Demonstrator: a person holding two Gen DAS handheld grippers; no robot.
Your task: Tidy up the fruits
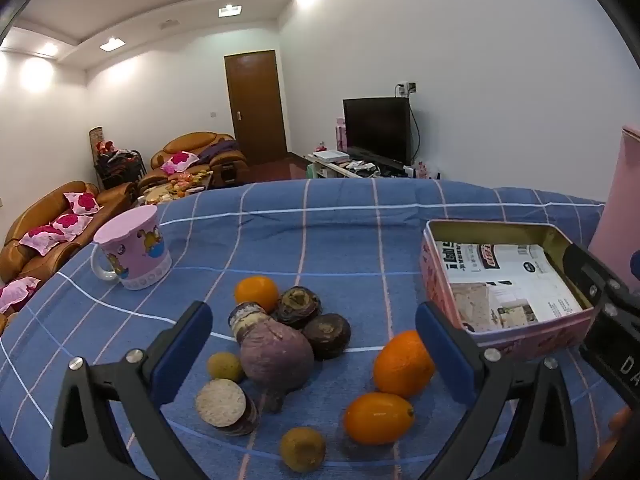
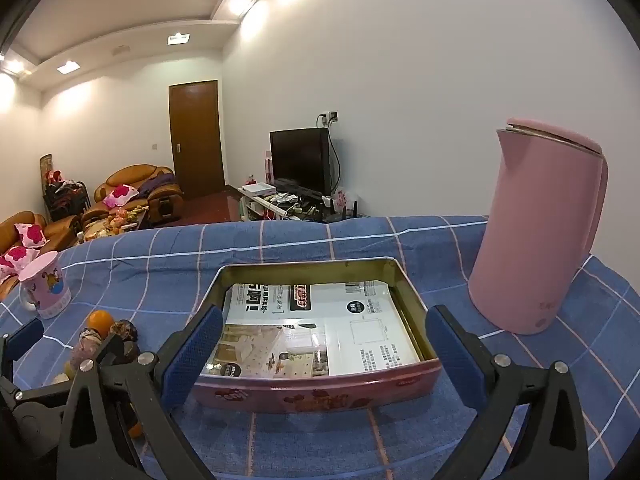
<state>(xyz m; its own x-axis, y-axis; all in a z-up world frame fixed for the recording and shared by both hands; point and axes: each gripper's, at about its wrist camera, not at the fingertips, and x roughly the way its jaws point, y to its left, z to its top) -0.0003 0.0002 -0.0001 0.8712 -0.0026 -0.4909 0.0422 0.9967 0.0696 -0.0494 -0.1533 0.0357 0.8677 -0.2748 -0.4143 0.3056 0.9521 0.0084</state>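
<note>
- Right hand-held gripper (image 2: 320, 354) stood wide open, nothing between its blue pads (image 2: 192, 356).
- Open pink tin (image 2: 316, 394) lay just ahead on the blue checked cloth (image 2: 360, 240), printed sheets (image 2: 320, 328) inside.
- Pink kettle (image 2: 536, 232) stood upright, right of the tin.
- Pink mug (image 2: 44, 288) and fruit pile (image 2: 104, 332) sat left.

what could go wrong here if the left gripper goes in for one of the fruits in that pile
1. The fruits lie tightly clustered, so the open left gripper could knock neighbours, and round ones like the orange may roll across the cloth.
2. The tin box holds only loose paper, so dropped fruit might slide.
3. The right gripper hovers near the tin, crowding the left's path.
</note>
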